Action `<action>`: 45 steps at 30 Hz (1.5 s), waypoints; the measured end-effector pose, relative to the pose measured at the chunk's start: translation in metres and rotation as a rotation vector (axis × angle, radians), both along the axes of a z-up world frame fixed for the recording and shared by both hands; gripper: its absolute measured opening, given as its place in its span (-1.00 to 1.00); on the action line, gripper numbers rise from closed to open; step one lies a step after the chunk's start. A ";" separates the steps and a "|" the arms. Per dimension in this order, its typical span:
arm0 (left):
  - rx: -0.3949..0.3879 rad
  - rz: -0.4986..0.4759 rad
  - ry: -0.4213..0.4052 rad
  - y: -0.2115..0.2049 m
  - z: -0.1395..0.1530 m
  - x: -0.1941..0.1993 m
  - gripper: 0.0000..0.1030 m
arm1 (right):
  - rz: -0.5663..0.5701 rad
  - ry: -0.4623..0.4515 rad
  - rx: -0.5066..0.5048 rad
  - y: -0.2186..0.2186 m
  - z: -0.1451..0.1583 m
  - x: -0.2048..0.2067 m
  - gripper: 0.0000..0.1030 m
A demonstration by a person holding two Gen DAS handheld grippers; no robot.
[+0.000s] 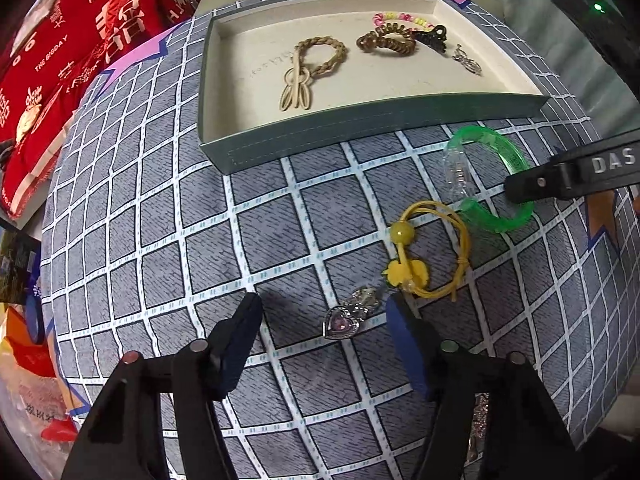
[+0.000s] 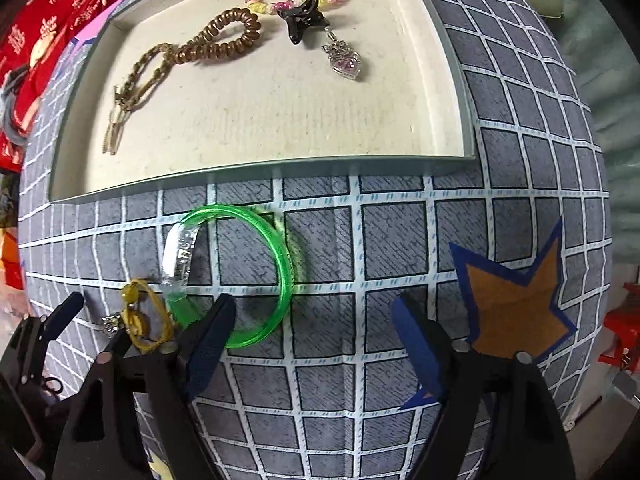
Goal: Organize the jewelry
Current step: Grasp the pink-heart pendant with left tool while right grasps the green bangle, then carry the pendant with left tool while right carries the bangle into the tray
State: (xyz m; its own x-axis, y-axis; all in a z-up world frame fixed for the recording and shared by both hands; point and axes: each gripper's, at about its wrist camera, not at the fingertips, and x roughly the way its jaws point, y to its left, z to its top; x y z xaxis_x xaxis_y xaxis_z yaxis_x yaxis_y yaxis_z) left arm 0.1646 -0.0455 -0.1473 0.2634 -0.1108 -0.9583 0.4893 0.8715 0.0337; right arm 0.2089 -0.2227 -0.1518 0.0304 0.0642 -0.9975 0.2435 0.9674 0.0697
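Both grippers are hovering with fingers spread wide: the left gripper (image 1: 324,316) straddling the heart pendant (image 1: 341,323), small, likely slippery, on the bedspread (image 1: 160,240) near the tray's (image 1: 360,128) front edge; the right gripper (image 2: 312,320) nearing the stiff green bangle (image 2: 256,264).

Bare checked cloth (image 1: 168,248) lies open left of the heart pendant (image 1: 340,323). The yellow hair tie (image 1: 430,248) and green bracelet (image 1: 490,178) crowd the right side. The tray wall (image 1: 360,128) bars the far edge.

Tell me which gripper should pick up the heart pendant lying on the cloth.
Left. The left gripper is open with the heart pendant lying right between its fingers. The right gripper is open over bare cloth beside the green bangle, farther away.
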 end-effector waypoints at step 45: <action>-0.230 0.128 0.023 0.023 0.063 -0.003 -0.47 | -0.021 -0.125 0.120 -0.042 0.071 -0.073 -0.84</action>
State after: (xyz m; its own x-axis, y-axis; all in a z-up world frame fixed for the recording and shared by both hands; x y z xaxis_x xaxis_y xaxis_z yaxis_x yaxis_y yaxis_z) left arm 0.1619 -0.0230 -0.0839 0.2680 -0.2934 -0.9176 0.3727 0.9099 -0.1821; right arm 0.1364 -0.2642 -0.0807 0.1565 0.1811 -0.9709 0.2458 0.9450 0.2159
